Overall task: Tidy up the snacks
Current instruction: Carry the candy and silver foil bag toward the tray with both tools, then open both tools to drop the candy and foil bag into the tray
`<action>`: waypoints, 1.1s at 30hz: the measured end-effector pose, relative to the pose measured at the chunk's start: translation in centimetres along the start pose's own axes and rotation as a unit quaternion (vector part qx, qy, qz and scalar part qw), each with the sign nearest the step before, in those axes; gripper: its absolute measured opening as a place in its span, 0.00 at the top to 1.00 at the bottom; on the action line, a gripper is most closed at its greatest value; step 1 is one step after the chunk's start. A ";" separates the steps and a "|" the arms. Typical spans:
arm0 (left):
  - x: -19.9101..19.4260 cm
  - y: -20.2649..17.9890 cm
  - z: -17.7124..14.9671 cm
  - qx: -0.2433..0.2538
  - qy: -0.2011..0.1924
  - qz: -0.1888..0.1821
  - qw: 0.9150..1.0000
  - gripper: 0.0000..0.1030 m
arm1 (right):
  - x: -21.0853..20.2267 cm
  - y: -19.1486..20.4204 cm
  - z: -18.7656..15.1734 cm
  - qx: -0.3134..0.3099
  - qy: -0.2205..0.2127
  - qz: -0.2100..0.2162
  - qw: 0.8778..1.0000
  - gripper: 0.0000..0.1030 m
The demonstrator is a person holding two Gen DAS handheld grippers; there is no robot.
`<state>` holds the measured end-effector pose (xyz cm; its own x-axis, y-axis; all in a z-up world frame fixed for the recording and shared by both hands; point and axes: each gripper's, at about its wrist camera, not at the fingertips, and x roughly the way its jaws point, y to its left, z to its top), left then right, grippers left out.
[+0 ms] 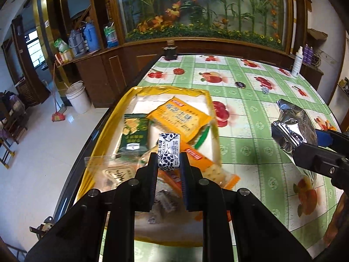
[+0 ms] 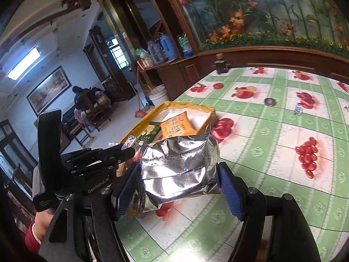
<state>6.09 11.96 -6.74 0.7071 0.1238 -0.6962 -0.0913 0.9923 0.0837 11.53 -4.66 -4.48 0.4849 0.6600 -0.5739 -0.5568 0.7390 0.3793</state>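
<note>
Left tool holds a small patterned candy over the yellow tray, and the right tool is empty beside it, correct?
Not quite. The right tool is not empty: the right wrist view shows it shut on a silver foil packet. The left tool does hold the small patterned candy over the yellow tray.

The yellow tray (image 1: 104, 128) is seen close from above by the left wrist view, and lower from its right by the right wrist view; the fruit-patterned surface (image 1: 257, 135) and mural wall (image 1: 196, 6) are shared.
</note>
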 end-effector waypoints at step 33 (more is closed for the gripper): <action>2.7 6.5 -0.7 -0.051 0.023 0.042 0.998 0.84 | 10.3 4.6 3.4 -0.040 0.051 0.021 0.998 0.29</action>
<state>6.92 18.77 -8.61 0.6614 0.2031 -0.7220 -0.2211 0.9727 0.0710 16.21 6.03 -6.21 0.3912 0.6694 -0.6316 -0.6296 0.6952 0.3469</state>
